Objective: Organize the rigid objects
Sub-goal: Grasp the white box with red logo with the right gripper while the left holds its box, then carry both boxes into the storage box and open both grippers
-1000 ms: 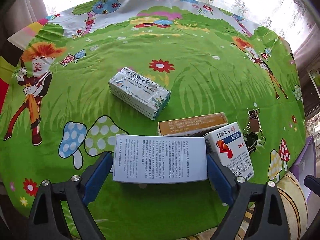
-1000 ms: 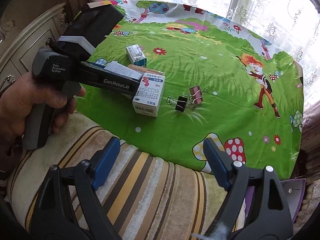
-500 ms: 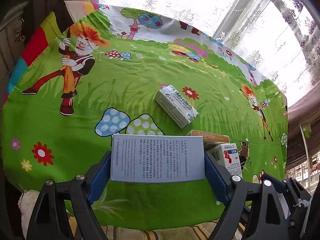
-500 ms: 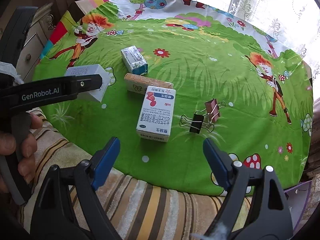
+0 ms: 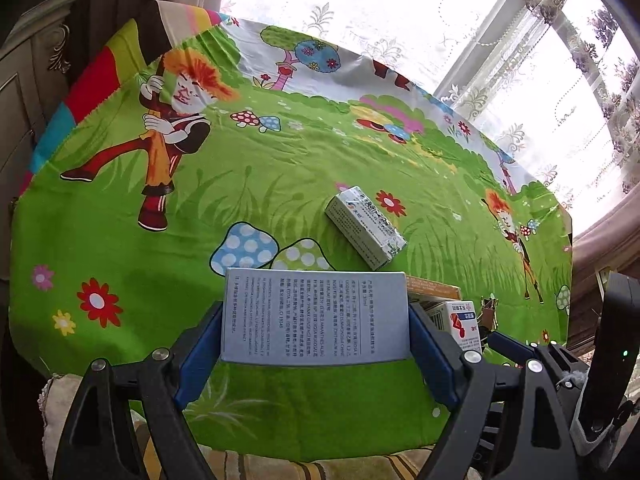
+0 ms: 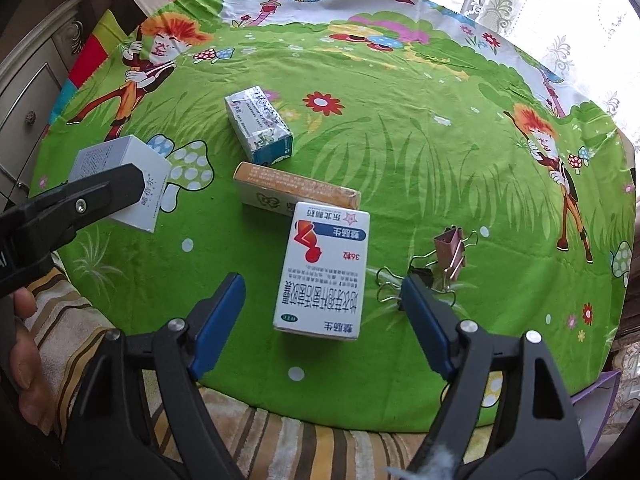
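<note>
My left gripper [image 5: 314, 320] is shut on a pale grey-blue printed box [image 5: 316, 316] and holds it above the green cartoon cloth [image 5: 240, 184]. In the right wrist view the same box [image 6: 120, 176] hangs at the left in the black jaw. My right gripper [image 6: 322, 284] points down over a white box with red and blue print [image 6: 324, 268]. Its jaws are closing, and the box lies between the blue pads [image 6: 224, 308] with a gap on both sides. An orange-topped box [image 6: 296, 192] touches the white box's far end. A green-and-white box [image 6: 258, 128] lies beyond.
A pink binder clip [image 6: 450, 252] and a black one [image 6: 416, 276] lie just right of my right pad. A striped cushion [image 6: 280, 440] runs under the cloth's near edge. A drawer cabinet [image 6: 28, 92] stands at the left and lace curtains [image 5: 400, 20] hang behind.
My left gripper has carried the pale box up and to the left, away from the other boxes. My right gripper came forward and down over the white box, and its jaws have narrowed slightly.
</note>
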